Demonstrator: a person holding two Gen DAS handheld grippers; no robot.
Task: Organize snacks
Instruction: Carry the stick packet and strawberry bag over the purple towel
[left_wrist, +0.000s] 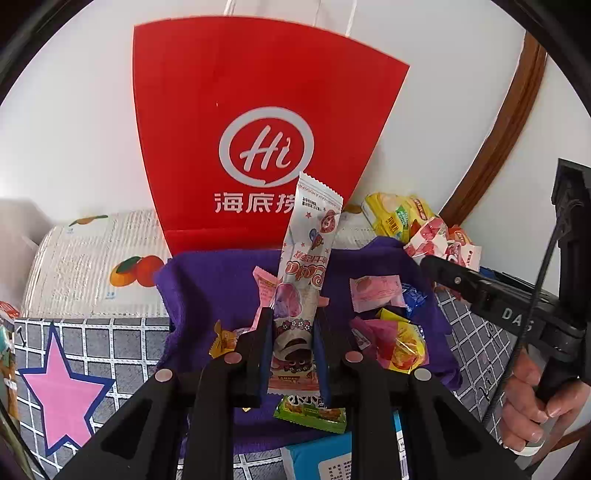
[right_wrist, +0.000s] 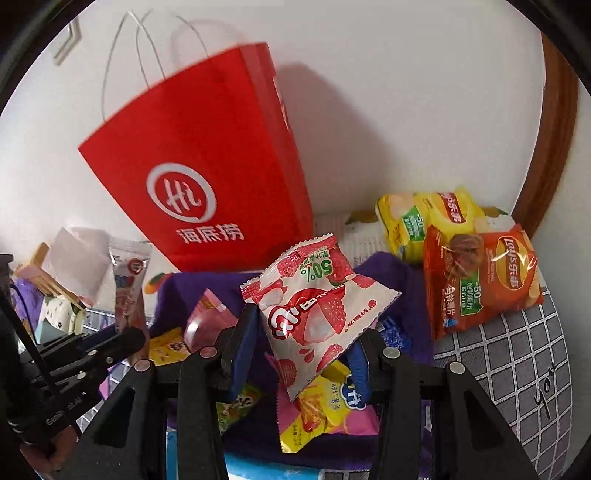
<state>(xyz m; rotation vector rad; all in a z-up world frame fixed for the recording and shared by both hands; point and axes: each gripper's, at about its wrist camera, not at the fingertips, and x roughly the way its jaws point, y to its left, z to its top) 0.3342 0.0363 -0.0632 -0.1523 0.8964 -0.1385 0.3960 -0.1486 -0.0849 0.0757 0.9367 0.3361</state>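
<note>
On your far left lies a grey checked mat (left_wrist: 110, 339) with a pink star (left_wrist: 61, 387) printed on it, and behind it a white cloth printed with oranges (left_wrist: 92, 266). At the centre, a red paper bag (left_wrist: 258, 110) with white handles stands upright against the white wall. In front of the bag a purple towel (left_wrist: 207, 288) is spread out, with small wrapped snacks scattered over it.

Your left gripper (left_wrist: 293, 332) has its jaws set narrow, clamped on a long white and pink snack stick (left_wrist: 308, 258), which stands nearly upright above the towel with its top overlapping the bag's lower edge.

Further right, your right gripper (right_wrist: 301, 332) holds a white and red strawberry-printed snack pouch (right_wrist: 314, 302) between its blue-padded fingers (right_wrist: 242, 347), tilted, above the towel and more loose packets, among them a yellow one (right_wrist: 325, 410) just under the pouch.

To the right, at the back of the mat, sit two chip bags: a yellow chip bag (right_wrist: 428, 218) near the wall and an orange chip bag (right_wrist: 480, 280) in front, partly overlapping it. A curved brown wooden edge (right_wrist: 554, 147) closes the far right.
</note>
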